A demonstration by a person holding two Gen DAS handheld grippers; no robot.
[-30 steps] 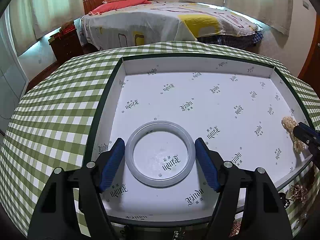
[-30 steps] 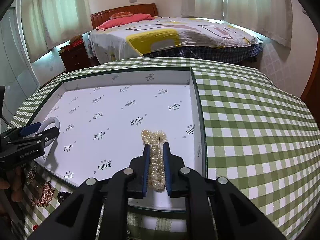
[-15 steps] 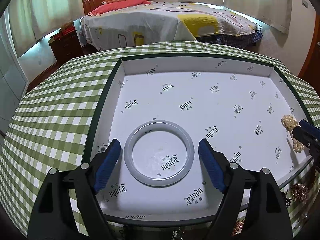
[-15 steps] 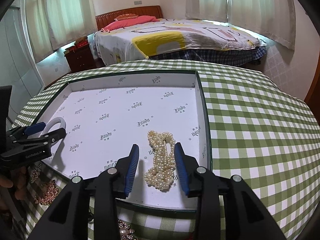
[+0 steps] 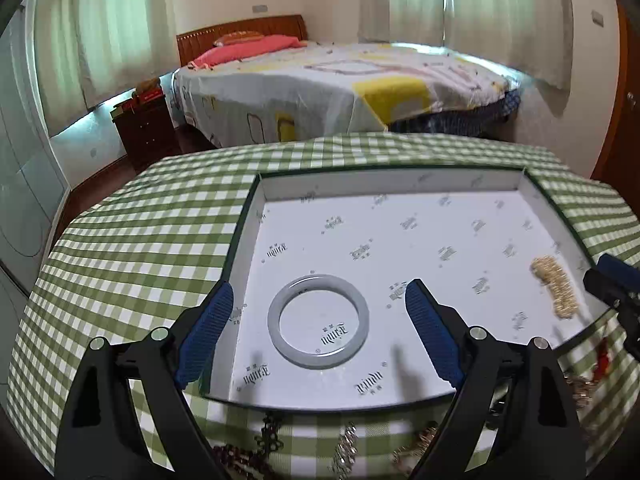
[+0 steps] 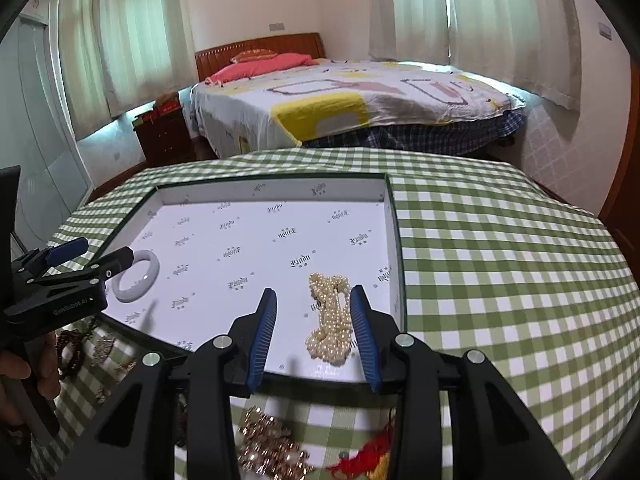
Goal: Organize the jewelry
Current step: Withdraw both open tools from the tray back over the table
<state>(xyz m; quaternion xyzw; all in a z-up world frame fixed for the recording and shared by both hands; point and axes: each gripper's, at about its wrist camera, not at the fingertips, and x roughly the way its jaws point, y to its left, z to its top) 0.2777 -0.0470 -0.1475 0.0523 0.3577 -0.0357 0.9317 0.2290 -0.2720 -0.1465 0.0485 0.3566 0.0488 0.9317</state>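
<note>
Bedroom with bed (image 6: 352, 100) behind green-checked counter (image 6: 500, 272), shallow white tray (image 5: 400, 184) on it, pale bangle (image 5: 318, 321) lying between open left gripper (image 5: 320, 330) fingers, pearl necklace (image 6: 330, 316) heaped between open right gripper (image 6: 314, 330) fingers, gold chains (image 6: 268, 448) and red tassel (image 6: 368, 456) near tray's front edge.

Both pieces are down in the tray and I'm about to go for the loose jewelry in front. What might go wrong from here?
1. The pearl necklace lies close by the right gripper's open pads; pulling back might snag it.
2. The bangle sits near the tray's front edge; a low pass may knock it.
3. The front pile looks tangled, so several pieces may lift together.
</note>
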